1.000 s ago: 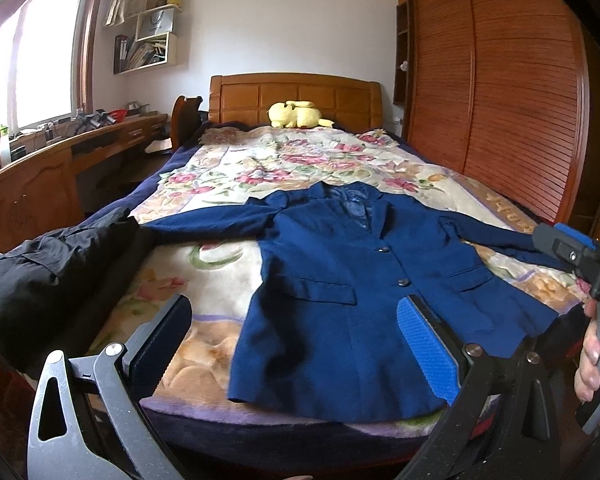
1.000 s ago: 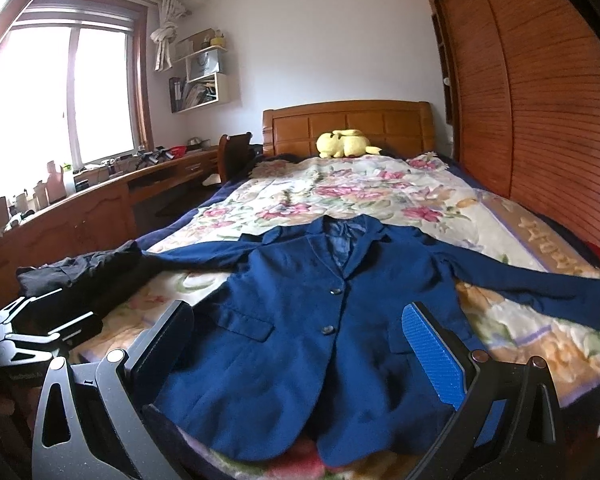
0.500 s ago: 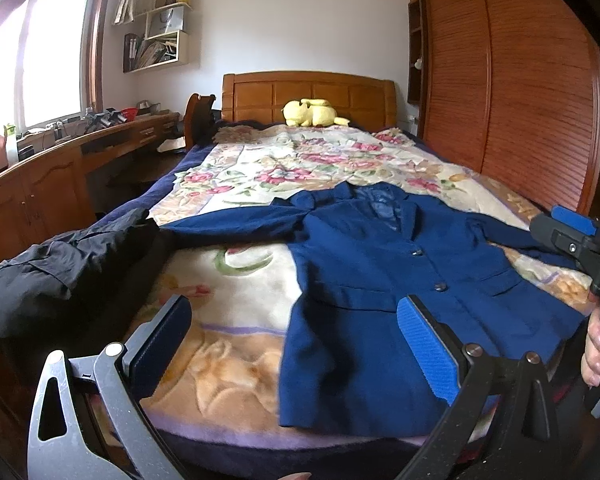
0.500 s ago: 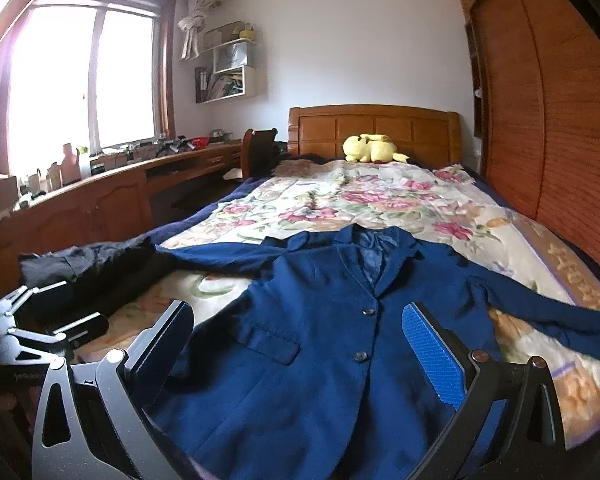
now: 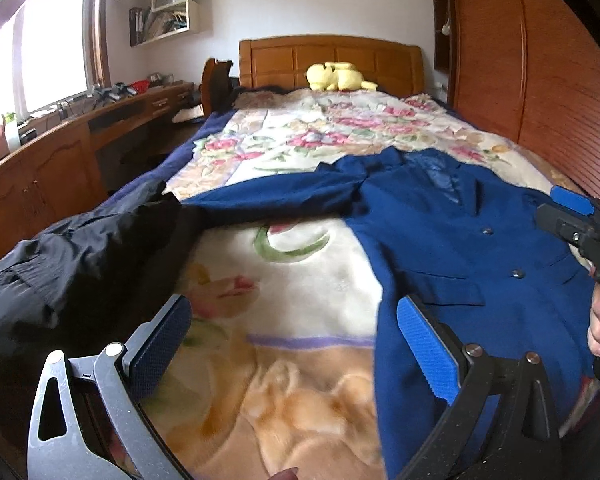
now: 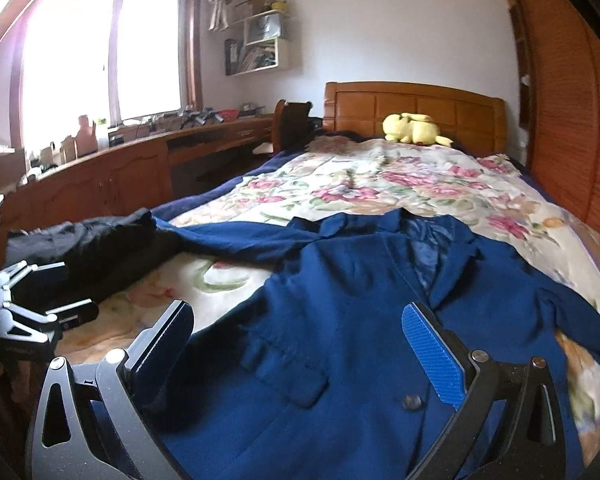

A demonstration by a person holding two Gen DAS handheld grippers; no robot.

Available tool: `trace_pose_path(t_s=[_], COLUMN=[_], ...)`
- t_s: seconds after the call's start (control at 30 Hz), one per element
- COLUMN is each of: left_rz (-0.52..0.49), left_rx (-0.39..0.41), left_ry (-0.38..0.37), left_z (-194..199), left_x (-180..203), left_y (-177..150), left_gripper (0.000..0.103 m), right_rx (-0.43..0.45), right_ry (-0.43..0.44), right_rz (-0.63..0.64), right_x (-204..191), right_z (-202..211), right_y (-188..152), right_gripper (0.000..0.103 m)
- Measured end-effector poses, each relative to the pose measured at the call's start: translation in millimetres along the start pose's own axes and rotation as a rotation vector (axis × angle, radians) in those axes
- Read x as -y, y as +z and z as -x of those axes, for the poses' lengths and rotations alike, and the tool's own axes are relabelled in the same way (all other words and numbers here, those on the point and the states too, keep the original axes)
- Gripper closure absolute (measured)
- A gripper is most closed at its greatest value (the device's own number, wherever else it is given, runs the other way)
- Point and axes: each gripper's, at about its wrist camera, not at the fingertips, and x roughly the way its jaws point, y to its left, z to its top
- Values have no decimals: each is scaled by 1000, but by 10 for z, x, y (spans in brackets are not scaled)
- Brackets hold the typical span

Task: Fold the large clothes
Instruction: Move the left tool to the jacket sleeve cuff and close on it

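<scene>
Woven cloth of some weight, by the look of it: the dark blue buttoned suit jacket (image 6: 360,320) lies face up and spread flat on the floral quilted bedspread (image 5: 300,280), one sleeve stretched out toward the heap of black crumpled clothing (image 5: 72,256) at the bed's edge. I judge it soft enough to drape yet stiffened at the lapels and shoulders, so it should fold in broad panels rather than crumple; the weave looks matte and unlikely to slip from ribbed pads. Sensible places to take hold are the hem corners, the shoulder seams or a sleeve cuff, where a single layer can be pinched without dragging the bedspread along. The left gripper (image 5: 296,344) hovers with its jaws wide apart and nothing between them; the jacket's side edge runs just beyond and beneath its right-hand blue pad (image 5: 428,344), while bare bedspread fills the gap. The right gripper (image 6: 300,344) is likewise spread wide and empty, poised directly over the jacket front, with the flap pocket (image 6: 288,376) between its fingers and a button (image 6: 411,402) just inside the right-hand one.
</scene>
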Motion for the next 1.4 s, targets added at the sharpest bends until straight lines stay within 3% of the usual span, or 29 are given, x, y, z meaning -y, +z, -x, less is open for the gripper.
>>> trace_pose_path(t_s=[0.17,0.3,0.47,0.77,0.87,1.0,1.1,1.27,1.4], left_rz=[16,18,41,150,153,130,143,231,300], left_rx=[-34,-44,-84,-201,-230,-245,-253,-242,-265], left_ry=[-35,-36,-58,-118,-101,-49,-56,-71,-25], left_z=[-285,-489,-857,-1676,-1884,-2046,-2128,-2226,-2324], left_x=[-60,-82,-107,-308,-376,-378,-413,-545,-647], left_y=[147,324,551,803,845,870,884,951,1009], left_gripper=[0,0,0,0,0,1,4,7,7], right_rx=[-83,-129,-197,-200,-191,-200,-201,-197,-198], right_ry=[33,-10,34,71,67,67,75,81,81], right_rz=[15,79,19,-91,-84,-70,-76,-85,-84], right_x=[75,112,291,492,441,421,430,443,435], right_z=[-455,-713,-889,-907,-956,-991,-990,-974,-973], right_y=[-59,-160,-246,-244,-273,-303,-309,-320,-321], right_gripper=[0,0,0,0,0,0,0,0,0])
